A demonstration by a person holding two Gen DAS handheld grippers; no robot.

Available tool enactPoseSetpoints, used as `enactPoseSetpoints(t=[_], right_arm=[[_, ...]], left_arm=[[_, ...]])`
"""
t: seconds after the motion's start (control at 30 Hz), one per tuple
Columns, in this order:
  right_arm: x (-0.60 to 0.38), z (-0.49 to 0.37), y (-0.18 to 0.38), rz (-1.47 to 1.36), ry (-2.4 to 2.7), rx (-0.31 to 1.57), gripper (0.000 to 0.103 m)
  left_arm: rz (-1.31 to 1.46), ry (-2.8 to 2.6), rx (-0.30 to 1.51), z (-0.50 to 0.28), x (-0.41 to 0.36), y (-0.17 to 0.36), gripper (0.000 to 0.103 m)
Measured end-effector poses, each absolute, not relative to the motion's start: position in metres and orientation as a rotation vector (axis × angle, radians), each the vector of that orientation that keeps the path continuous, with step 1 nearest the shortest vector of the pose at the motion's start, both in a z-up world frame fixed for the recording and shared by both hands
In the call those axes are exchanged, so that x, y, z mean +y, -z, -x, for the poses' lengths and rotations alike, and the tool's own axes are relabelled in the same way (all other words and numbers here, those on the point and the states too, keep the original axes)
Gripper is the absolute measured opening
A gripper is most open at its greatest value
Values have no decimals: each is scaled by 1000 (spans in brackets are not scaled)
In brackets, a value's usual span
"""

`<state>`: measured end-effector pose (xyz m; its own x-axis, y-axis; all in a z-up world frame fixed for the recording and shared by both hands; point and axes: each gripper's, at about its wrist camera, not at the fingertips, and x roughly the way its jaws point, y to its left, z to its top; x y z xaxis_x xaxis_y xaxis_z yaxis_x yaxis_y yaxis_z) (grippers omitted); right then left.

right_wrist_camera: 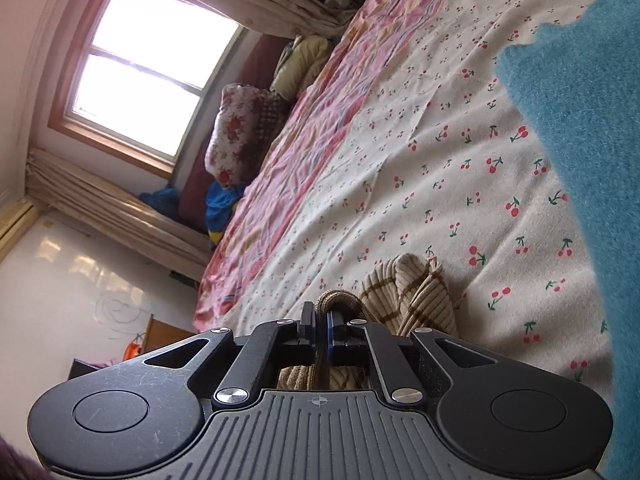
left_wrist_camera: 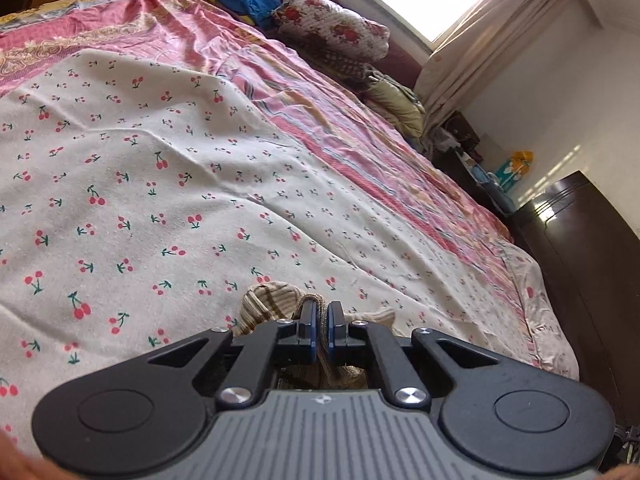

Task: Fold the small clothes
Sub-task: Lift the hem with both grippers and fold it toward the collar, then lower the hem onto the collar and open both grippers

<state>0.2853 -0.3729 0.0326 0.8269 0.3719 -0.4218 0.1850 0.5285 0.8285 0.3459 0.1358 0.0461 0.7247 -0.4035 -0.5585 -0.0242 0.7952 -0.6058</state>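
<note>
Both tongs are pinched on the striped beige garment [right_wrist_camera: 416, 292]: left gripper [left_wrist_camera: 321, 318], right gripper [right_wrist_camera: 320, 320]. It hangs near, over the cherry-print sheet [left_wrist_camera: 168, 152]. I'd keep tension even, then lower flat.

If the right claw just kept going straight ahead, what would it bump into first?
The right claw is shut on a striped knit. Straight on, it would push that bunched knit, then likely skim the cherry sheet; depth is hard to judge.
</note>
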Motion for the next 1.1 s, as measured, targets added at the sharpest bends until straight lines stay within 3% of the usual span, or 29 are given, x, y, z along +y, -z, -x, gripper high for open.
enactPoseSetpoints(t=[0.57,0.7,0.77,0.9,1.1], right_arm=[[-381,-299,1,-1097,-55,681,12],[-382,-293,-7,-1093,-58,656,28],[-383,-291,-11,-1089,-62,636,40],[-380,-285,-22,-1050,-71,625,42],[-345,-258,-21,-748,-62,730,42]], left_arm=[[734,185,780,-355,143,-20,15],[769,152,725,-350,151,-28,36],[773,136,704,-345,155,-34,37],[714,163,700,-322,151,-43,38],[531,221,734,-257,126,-39,40]])
